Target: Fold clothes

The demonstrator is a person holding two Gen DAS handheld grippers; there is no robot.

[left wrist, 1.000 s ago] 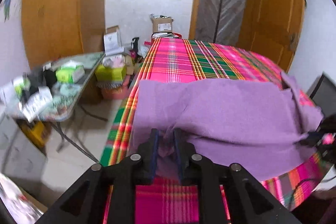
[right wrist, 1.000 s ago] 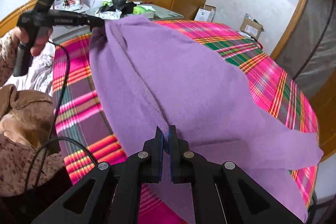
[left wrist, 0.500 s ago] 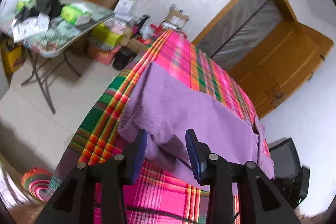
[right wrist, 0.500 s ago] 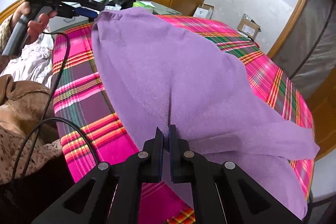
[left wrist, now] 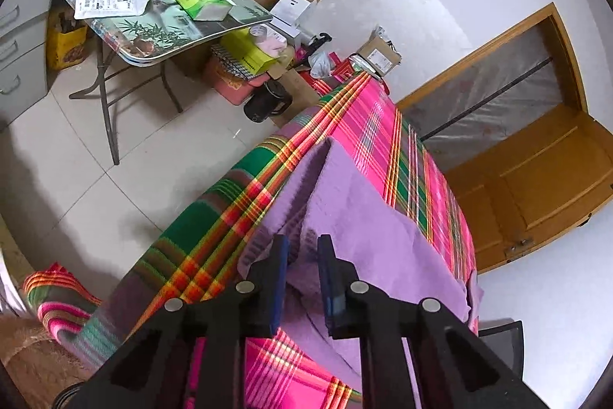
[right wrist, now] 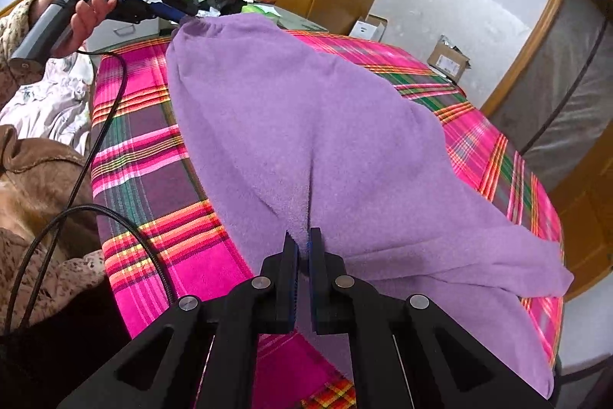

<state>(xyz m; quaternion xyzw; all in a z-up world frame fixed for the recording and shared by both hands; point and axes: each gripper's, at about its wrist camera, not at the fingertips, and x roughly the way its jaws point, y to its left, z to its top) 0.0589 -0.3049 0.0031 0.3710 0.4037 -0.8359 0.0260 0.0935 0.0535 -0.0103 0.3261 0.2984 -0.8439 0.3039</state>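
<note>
Purple terry cloth, a towel-like garment (right wrist: pixel 306 125), is lying spread over a pink, green and orange plaid bedspread (right wrist: pixel 149 148) and is being held at 2 places. The right gripper (right wrist: pixel 302 244) is pinching a ridge of the purple cloth near its front edge, its 2 fingers nearly together with the fabric standing up between them. In the right wrist view, the left gripper (right wrist: pixel 184 16) is sitting at the far corner of the cloth, gripped by a hand (right wrist: pixel 82 22), with the corner bunching right at its blue-tipped fingers (right wrist: pixel 168 12). In the left wrist view the left gripper (left wrist: pixel 302 248) is showing its fingers parted, with a fold of the cloth (left wrist: pixel 367 232) lying in the gap between them; I cannot tell whether they are pressing it. The cloth is draping along the bedspread's edge (left wrist: pixel 214 229) there. A black cable (right wrist: pixel 111 117) is trailing across the bedspread on the person's side. Beyond the bed, a folding table (left wrist: pixel 161 29) is carrying papers, dark clothing and a green box, and cardboard boxes (left wrist: pixel 377 54) are sitting by the white wall.
</note>
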